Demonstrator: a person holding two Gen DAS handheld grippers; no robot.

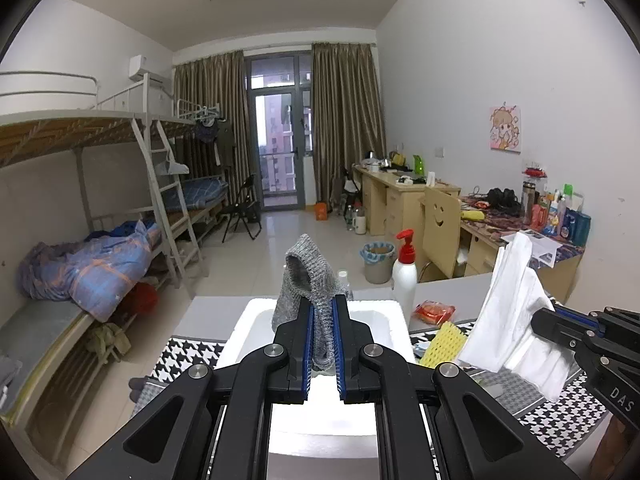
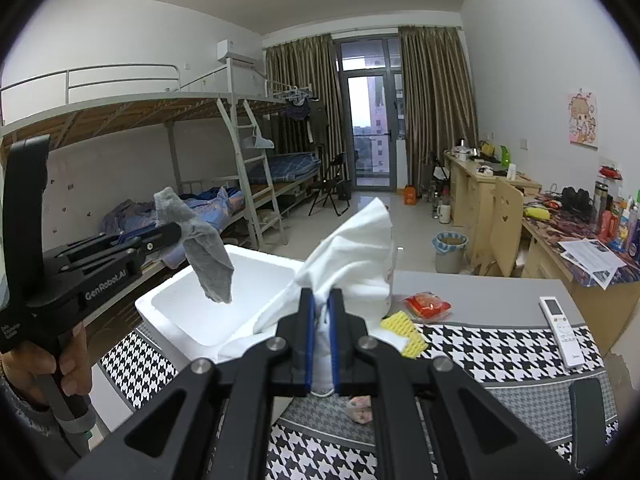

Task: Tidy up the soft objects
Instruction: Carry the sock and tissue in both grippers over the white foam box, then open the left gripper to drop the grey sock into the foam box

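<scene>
Both hands busy, both full. Left gripper [image 1: 324, 344] squeezed shut on a gray knit cloth [image 1: 306, 280], right gripper [image 2: 321, 344] squeezed shut on a white cloth [image 2: 352, 252]. Both cloths up in the air, over or right beside the white foam box [image 2: 168, 308] on the table [image 2: 480, 292]. Looks like the carrying step, with the drop into the box likely next, though not sure. Gray knit cloth standing tall in the left wrist view, long way up and down, top folded over like a little hood, pointing up and away. From the right wrist view, same gray cloth hanging down over the open box, bottom tip aimed at the inside, not touching it. White cloth long and floppy, reaching up and away from the blue pads, a bit tilted, with a loose flap lying down on the near edge of the box. Next move, probably: bring the gray one lower, over the middle of the box, then open up slow so it falls inside and not over the wall. Same for the white one, but that flap could catch on the rim, so lift first, then move over. Yellow sponge [image 2: 404, 330], red snack packet [image 2: 427, 305] and white remote [image 2: 560, 330] lying near on the table, well apart from both cloths.
</scene>
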